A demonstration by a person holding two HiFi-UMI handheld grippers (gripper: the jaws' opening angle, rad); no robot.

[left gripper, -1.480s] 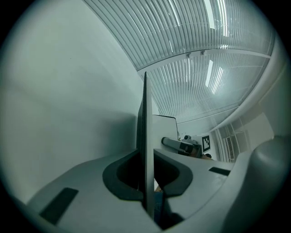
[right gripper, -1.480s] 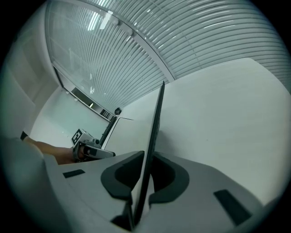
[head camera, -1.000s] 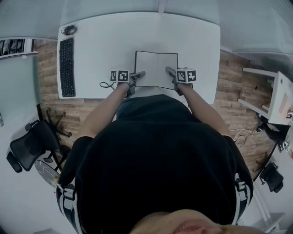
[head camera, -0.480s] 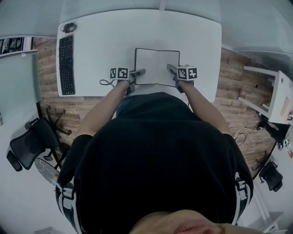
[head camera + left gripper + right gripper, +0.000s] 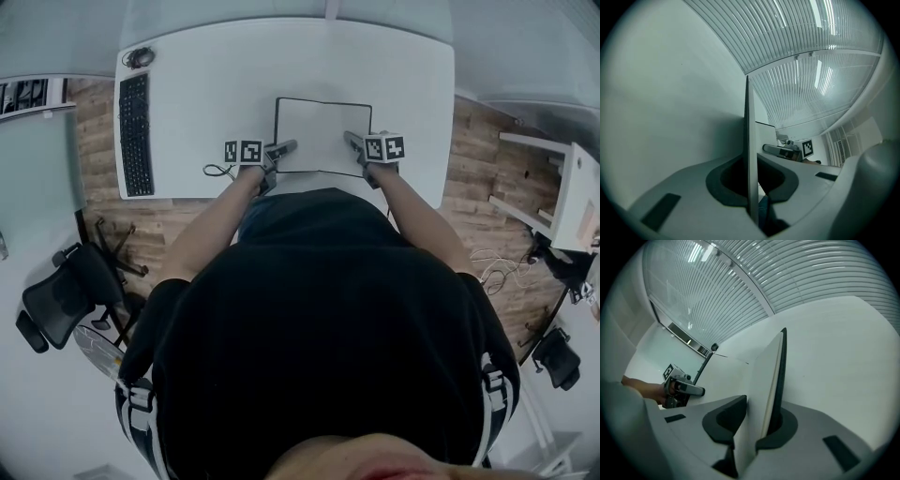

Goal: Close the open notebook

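- Notebook lies open and flat on the white desk, dead ahead of me at 12 o'clock and close to the near edge.
- Its blank pages face up, and a thin black cover shows along the outer edges.
- My left gripper comes in at about 8 o'clock on the notebook. It is clenched on the thin left-hand side, which runs as a narrow sheet straight up between the two pads.
- My right gripper comes in at about 4 o'clock. Its jaws are opening, with the right-hand cover and its pages between them. The black cover sits against one pad, and the other pad looks to be touching the top page.
- A black keyboard lies lengthwise at 9 o'clock from the notebook, well apart from it, near the desk's left edge.
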